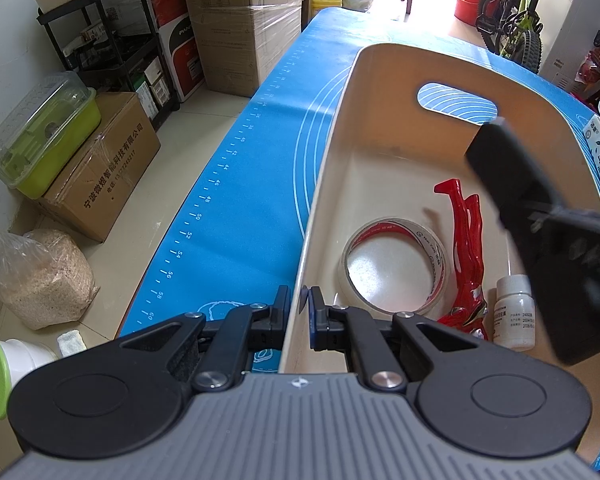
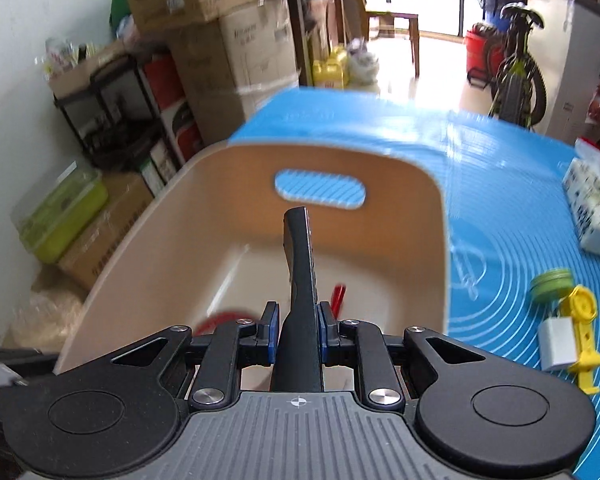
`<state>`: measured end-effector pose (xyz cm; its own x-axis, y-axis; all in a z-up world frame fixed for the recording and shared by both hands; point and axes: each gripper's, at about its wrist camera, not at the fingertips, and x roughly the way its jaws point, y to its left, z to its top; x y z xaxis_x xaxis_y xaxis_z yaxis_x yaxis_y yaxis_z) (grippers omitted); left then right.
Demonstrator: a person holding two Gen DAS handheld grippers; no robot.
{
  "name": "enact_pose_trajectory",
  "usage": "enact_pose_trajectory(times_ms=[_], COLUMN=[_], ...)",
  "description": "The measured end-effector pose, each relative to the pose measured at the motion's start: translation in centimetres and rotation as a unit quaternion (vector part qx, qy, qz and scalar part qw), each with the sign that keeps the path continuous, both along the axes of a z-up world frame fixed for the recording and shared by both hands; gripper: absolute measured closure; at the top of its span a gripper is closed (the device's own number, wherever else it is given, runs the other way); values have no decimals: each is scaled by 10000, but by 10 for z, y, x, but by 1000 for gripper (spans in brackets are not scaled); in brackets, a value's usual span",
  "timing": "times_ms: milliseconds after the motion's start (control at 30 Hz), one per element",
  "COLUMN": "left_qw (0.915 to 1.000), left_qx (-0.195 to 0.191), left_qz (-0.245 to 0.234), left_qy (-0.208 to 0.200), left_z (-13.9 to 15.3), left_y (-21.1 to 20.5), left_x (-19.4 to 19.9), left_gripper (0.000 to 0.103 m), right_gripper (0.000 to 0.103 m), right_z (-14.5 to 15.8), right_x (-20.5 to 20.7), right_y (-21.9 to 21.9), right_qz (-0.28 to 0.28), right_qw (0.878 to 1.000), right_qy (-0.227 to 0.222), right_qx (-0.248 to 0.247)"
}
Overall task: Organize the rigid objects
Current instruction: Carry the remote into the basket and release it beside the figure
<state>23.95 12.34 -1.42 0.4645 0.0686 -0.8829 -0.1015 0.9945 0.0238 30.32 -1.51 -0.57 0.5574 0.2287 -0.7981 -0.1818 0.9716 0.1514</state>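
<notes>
My right gripper [image 2: 296,330]: clamped on black remote [image 2: 302,264], long axis pointing up-frame over bin [image 2: 420,208] centre. My left gripper [image 1: 299,312]: pinching bin wall, lower frame.

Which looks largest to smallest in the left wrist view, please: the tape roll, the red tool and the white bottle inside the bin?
1. Tape roll
2. Red tool, longer but slimmer, so nearly tied
3. White bottle, partly hidden

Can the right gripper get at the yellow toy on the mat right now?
Probably not: the right gripper is shut on the black remote over the bin. The yellow toy itself lies unobstructed.
</notes>
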Motion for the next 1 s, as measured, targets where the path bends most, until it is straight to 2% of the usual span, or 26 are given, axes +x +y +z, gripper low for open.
enact_pose_trajectory(times_ms=[167, 333, 367, 400, 433, 467, 500, 667, 767, 1000], left_qw=[10000, 10000, 10000, 10000, 10000, 10000, 10000, 10000, 10000, 10000], left_qx=[14, 26, 27, 24, 29, 36, 49, 56, 56, 56], left_qz=[-6, -12, -10, -10, -12, -19, -25, -21, -21, -22], left_qy=[2, 4, 9, 12, 11, 7, 7, 17, 16, 17], left_z=[-1, -1, -1, -1, -1, -1, -1, -2, -2, -1], left_y=[0, 0, 0, 0, 0, 0, -1, -1, -1, -1], left_x=[1, 1, 1, 1, 1, 1, 1, 1, 1, 1], left_gripper=[92, 92, 92, 92, 92, 92, 92, 92, 92, 92], right_gripper=[74, 73, 70, 64, 53, 49, 49, 32, 27, 22], right_z=[-21, -29, -28, -26, -24, -21, -18, 6, 22, 54], right_x=[0, -1, -2, -3, -4, -6, -7, -16, -22, -31], right_y=[10, 14, 15, 15, 16, 16, 16, 8, 1, -37], right_qz=[116, 228, 243, 246, 272, 301, 307, 253, 154, -215], right_qw=[9990, 9973, 9974, 9975, 9974, 9976, 9978, 9994, 9996, 9985], right_qy=[376, 626, 583, 517, 472, 447, 432, 151, -68, -466], right_qx=[-215, -310, -351, -420, -466, -441, -394, -192, -229, -170])
